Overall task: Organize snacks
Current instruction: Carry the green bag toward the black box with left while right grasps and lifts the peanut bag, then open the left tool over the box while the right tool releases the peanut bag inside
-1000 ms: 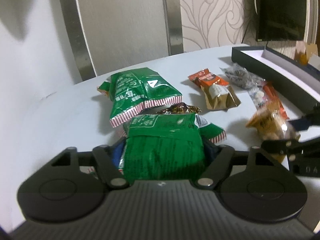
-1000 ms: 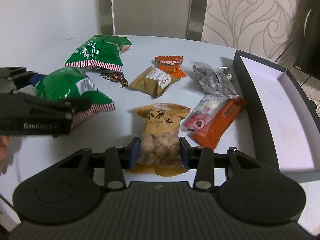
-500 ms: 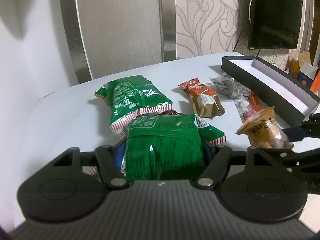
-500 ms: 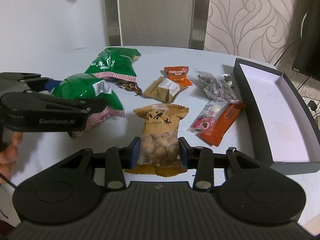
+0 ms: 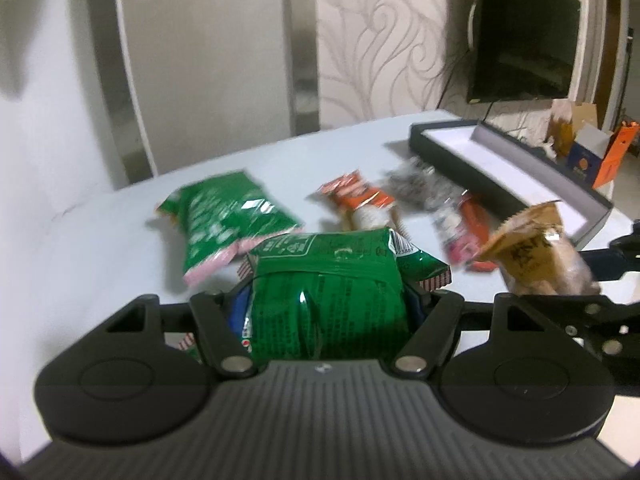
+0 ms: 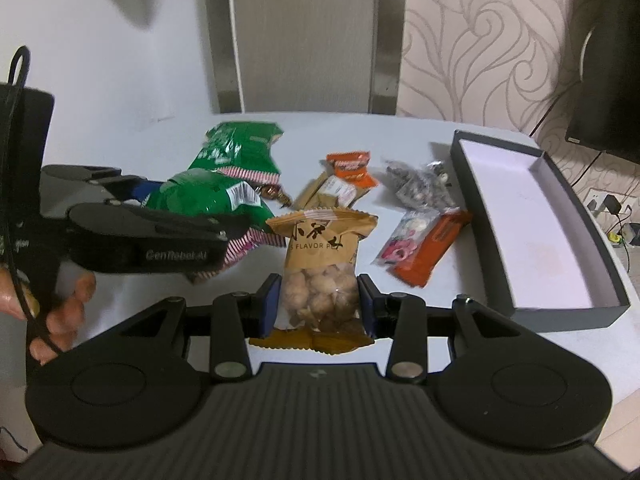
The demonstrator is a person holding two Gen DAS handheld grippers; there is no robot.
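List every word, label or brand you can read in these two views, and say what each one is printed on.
"GenRobot.AI": on the side of the left claw, slightly blurred.
"FLAVOR P": on the tan nut packet held in the right claw; the rest is cut off and the large characters above are unclear.
Green snack bag in the left claw: print too small to read.
Orange packet: too blurred.

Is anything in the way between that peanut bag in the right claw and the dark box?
Nothing blocks it. The peanut bag is lifted in the right gripper; the orange packet lies on the table below the route, and the box is open and empty.
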